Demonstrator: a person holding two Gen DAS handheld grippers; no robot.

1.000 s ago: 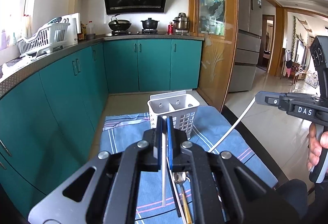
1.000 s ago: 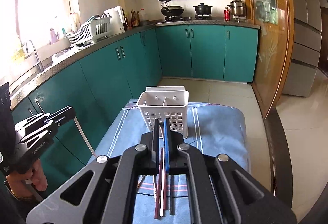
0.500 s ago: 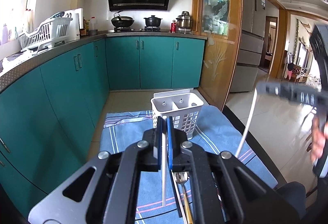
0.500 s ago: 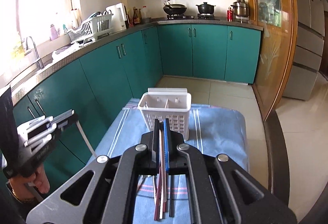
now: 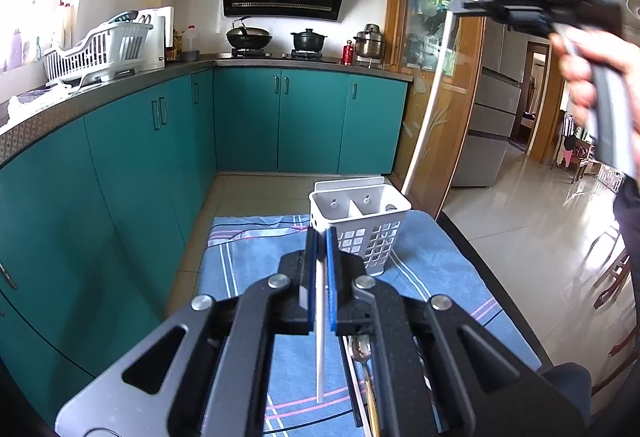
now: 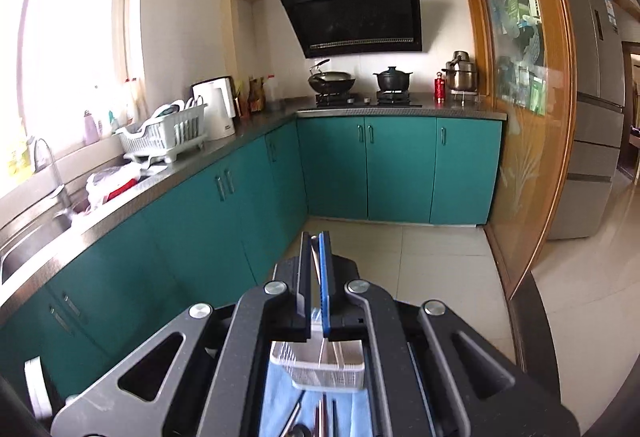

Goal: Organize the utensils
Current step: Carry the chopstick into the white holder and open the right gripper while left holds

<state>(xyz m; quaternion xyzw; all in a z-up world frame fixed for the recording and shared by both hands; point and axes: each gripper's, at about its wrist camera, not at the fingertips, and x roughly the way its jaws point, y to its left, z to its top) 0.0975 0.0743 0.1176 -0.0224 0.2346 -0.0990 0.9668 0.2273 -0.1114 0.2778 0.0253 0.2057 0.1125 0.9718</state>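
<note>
Left tongs (image 5: 321,249), lower centre of the left wrist view, are clenched on a white chopstick (image 5: 320,333) that hangs down toward the blue striped cloth (image 5: 248,261). Right tongs (image 6: 315,257) are likewise clenched on a thin pale stick, apparently a matching white chopstick; in the left view the right tongs (image 5: 456,3) sit upper right with the long stick (image 5: 426,113) trailing down toward the white slotted utensil caddy (image 5: 372,237).

The caddy stands empty at frame centre on the cloth-covered tabletop (image 5: 472,249). A gold-handled spoon (image 5: 362,353) and dark chopsticks (image 6: 324,413) lie unsorted near the bottom edge.

Risks, by judgement:
- The long, end-held stick may swing and miss its compartment.
- The tip may strike the rim and tip the light caddy.
- A thin, smooth stick may slip from the grip.
</note>
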